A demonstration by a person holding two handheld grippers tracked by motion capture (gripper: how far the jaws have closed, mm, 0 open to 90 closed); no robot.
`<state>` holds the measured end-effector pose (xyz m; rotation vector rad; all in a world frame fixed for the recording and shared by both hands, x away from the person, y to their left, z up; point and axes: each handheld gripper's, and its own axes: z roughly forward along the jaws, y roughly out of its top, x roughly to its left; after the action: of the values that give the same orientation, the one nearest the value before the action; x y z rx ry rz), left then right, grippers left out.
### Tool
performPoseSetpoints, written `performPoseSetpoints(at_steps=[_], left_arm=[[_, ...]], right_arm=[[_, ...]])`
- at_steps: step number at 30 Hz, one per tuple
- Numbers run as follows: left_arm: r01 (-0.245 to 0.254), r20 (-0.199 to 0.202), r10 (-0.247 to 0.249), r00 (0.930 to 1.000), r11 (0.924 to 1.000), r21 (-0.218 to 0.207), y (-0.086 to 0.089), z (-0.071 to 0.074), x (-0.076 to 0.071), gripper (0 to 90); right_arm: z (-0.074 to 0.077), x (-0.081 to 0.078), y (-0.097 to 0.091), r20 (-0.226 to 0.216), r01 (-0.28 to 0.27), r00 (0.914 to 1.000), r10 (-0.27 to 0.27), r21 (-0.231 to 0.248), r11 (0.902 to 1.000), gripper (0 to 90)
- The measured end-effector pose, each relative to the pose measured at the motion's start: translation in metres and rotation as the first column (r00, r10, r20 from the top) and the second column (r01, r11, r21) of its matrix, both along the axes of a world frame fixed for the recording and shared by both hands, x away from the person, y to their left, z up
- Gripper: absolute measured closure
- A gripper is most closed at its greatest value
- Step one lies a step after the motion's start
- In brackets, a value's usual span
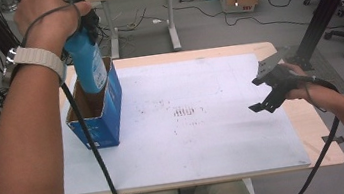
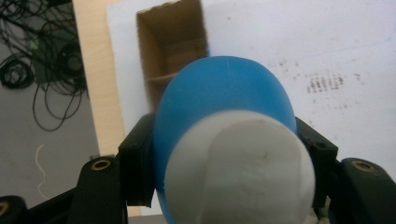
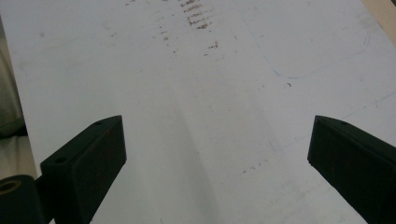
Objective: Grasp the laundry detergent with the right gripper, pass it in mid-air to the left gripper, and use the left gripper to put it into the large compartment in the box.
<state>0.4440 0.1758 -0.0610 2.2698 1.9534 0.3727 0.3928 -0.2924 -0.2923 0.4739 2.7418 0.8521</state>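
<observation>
A blue bottle [image 1: 89,62] with a white cap [image 2: 240,172] hangs bottom-down over the open blue cardboard box [image 1: 97,114] at the table's left side; its lower end dips into the box mouth. My left gripper [image 1: 81,15] is shut on the bottle near its cap end, both black jaws pressing its sides in the left gripper view. The box interior [image 2: 173,46] is brown, with a divider inside. My right gripper [image 1: 262,92] hovers open above the right part of the white board [image 1: 203,123], nothing between its jaws.
The white board lies on a light wooden table [image 1: 316,133]. Dark scuff marks [image 1: 184,110] sit mid-board. Cables trail from both grippers; more cables, a desk and boxes stand on the floor beyond the table. The person's knees show at the near edge.
</observation>
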Motion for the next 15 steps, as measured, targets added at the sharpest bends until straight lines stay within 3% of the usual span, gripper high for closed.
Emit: performPoseSetpoints(at_steps=[3, 14, 15], left_arm=[[-0.028, -0.005, 0.028, 0.9996, 0.9995, 0.014, 0.008, -0.006, 0.004, 37.6], [-0.103, 0.009, 0.104, 0.9946, 0.9945, -0.016, 0.027, -0.030, 0.011, 37.5], [-0.104, 0.009, 0.105, 0.9945, 0.9944, -0.015, 0.028, -0.033, 0.011, 37.5]], right_arm=[[-0.003, 0.000, 0.002, -0.029, 0.017, 0.9995, -0.016, 0.006, 0.9998, 4.5], [-0.006, 0.003, -0.001, -0.031, 0.033, 0.9990, -0.033, 0.025, 0.9991, 4.5], [-0.006, 0.004, -0.002, -0.024, 0.021, 0.9995, -0.020, 0.009, 0.9997, 4.4]])
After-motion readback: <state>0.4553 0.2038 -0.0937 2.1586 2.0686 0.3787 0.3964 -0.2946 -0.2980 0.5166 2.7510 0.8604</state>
